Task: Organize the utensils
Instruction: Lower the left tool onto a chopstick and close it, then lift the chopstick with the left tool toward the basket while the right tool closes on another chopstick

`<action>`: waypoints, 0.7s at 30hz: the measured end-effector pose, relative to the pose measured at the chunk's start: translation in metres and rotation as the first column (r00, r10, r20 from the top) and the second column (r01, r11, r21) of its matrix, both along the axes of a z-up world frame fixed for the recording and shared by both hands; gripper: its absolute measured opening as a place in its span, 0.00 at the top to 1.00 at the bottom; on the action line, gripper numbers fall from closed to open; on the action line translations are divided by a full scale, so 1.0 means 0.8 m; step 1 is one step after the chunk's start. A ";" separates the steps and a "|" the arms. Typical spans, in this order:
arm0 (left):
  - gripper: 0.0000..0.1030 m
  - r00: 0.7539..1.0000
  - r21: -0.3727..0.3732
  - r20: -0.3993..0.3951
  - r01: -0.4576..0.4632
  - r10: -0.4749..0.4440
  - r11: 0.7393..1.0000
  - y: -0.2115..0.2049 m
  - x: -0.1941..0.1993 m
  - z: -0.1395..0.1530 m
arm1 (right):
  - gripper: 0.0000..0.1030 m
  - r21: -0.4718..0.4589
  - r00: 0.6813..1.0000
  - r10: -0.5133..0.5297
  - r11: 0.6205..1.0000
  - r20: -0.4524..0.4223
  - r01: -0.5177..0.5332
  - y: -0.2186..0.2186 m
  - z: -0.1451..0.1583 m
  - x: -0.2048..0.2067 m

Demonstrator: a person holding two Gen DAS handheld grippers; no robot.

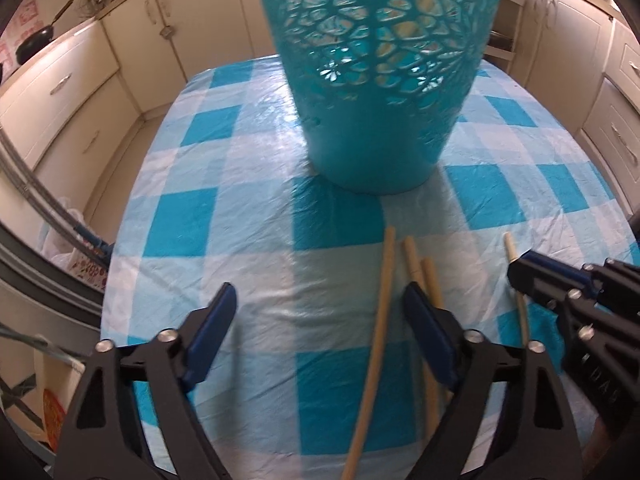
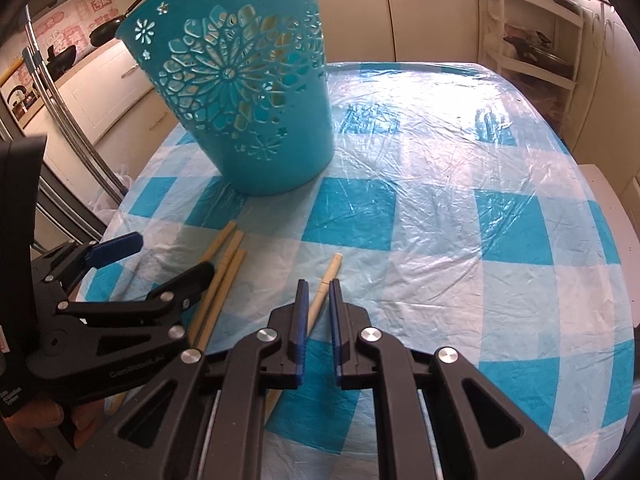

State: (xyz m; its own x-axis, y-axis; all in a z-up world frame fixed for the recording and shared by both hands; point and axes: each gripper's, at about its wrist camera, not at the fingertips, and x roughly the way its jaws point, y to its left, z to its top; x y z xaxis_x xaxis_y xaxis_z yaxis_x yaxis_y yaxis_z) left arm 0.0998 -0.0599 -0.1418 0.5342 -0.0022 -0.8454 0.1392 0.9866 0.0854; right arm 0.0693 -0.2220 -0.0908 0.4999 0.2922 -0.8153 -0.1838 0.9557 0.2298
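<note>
A teal cut-out basket [image 1: 380,128] [image 2: 264,132] stands upright on the checked tablecloth [image 1: 224,216] [image 2: 460,240]. Several bamboo chopsticks lie in front of it. In the left wrist view, my left gripper [image 1: 318,300] is open over them. One chopstick [image 1: 382,304] runs between its fingers without touching them, and two more [image 1: 420,272] lie against the right finger. In the right wrist view, my left gripper [image 2: 160,262] is over the chopstick group [image 2: 226,268]. My right gripper [image 2: 318,300] [image 1: 520,272] is shut on a separate chopstick [image 2: 332,270] [image 1: 510,246] that lies on the cloth.
Cream kitchen cabinets [image 1: 72,92] ring the table, with a dark pan [image 1: 36,42] on the left counter. A white shelf rack [image 2: 532,52] stands at the back right. The table's left edge [image 1: 120,248] drops off near a metal frame. A hand [image 2: 40,432] holds the left gripper.
</note>
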 end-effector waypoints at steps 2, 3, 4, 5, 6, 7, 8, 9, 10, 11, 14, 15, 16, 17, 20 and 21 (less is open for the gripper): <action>0.41 1.000 -0.023 0.001 0.020 -0.020 1.000 -0.004 0.002 0.001 | 0.90 0.000 1.000 -0.005 1.000 -0.002 0.005 0.000 0.000 0.000; 0.49 1.000 -0.030 0.001 0.029 -0.029 0.999 -0.006 0.003 0.001 | 0.90 0.005 1.000 -0.010 1.000 -0.003 0.010 0.000 0.000 0.000; 0.60 0.999 -0.037 0.002 0.037 -0.037 0.999 -0.008 0.002 0.002 | 0.90 0.007 1.000 -0.014 1.000 -0.002 0.014 0.000 0.000 0.000; 0.66 0.999 -0.044 0.002 0.038 -0.038 0.998 -0.009 0.002 0.002 | 0.90 0.006 1.000 -0.018 1.000 -0.002 0.018 0.000 0.000 -0.001; 0.77 1.000 -0.052 0.000 0.027 -0.027 0.998 -0.007 0.001 0.003 | 0.90 0.003 1.000 -0.020 1.000 -0.001 0.020 0.001 0.000 0.000; 0.83 1.000 -0.066 0.000 0.005 -0.005 0.998 -0.003 0.001 0.003 | 0.90 -0.004 1.000 -0.021 1.000 0.000 0.021 0.003 0.000 -0.001; 0.86 1.000 -0.082 0.000 -0.019 0.019 0.996 0.003 0.001 0.004 | 0.90 -0.010 1.000 -0.020 1.000 0.001 0.021 0.004 0.001 0.000; 0.90 0.999 -0.095 -0.001 -0.037 0.037 0.995 0.009 0.001 0.004 | 0.90 -0.020 1.000 -0.020 1.000 0.003 0.020 0.005 0.001 0.000; 0.90 0.998 -0.115 -0.005 -0.059 0.059 0.992 0.017 0.000 0.004 | 0.90 -0.029 1.000 -0.021 0.999 0.003 0.021 0.006 0.002 0.001; 0.90 0.996 -0.142 -0.011 -0.084 0.083 0.986 0.027 -0.003 0.005 | 0.90 -0.035 1.000 -0.025 0.999 0.000 0.025 0.006 0.002 0.002; 0.90 0.993 -0.222 -0.026 -0.121 0.118 0.967 0.056 -0.006 0.003 | 0.90 -0.023 0.999 -0.040 0.999 -0.015 0.039 0.001 0.002 0.004; 0.90 0.993 -0.252 -0.031 -0.118 0.113 0.961 0.062 -0.007 0.003 | 0.90 -0.020 0.999 -0.041 0.999 -0.016 0.041 0.000 0.002 0.004; 0.90 0.994 -0.282 -0.036 -0.110 0.104 0.953 0.068 -0.008 0.002 | 0.90 -0.017 0.999 -0.042 0.999 -0.016 0.042 -0.001 0.002 0.004; 0.90 0.995 -0.294 -0.039 -0.103 0.096 0.950 0.071 -0.008 0.001 | 0.90 -0.013 0.999 -0.042 0.999 -0.014 0.042 -0.002 0.002 0.005; 0.85 0.997 -0.321 -0.055 -0.064 0.049 0.945 0.076 -0.002 0.001 | 0.90 0.007 0.999 -0.043 0.999 -0.003 0.043 -0.007 0.000 0.006; 0.81 0.998 -0.325 -0.061 -0.046 0.028 0.944 0.076 0.001 0.001 | 0.90 0.017 0.999 -0.045 0.999 0.000 0.045 -0.009 -0.001 0.005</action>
State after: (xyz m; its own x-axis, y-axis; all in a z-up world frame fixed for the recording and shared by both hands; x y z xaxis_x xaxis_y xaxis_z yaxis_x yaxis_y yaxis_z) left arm 0.1004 0.0013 -0.1406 0.4918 -0.2641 -0.8297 0.0975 0.9636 -0.2489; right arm 0.0736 -0.2291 -0.0912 0.5135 0.2831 -0.8100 -0.1411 0.9590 0.2458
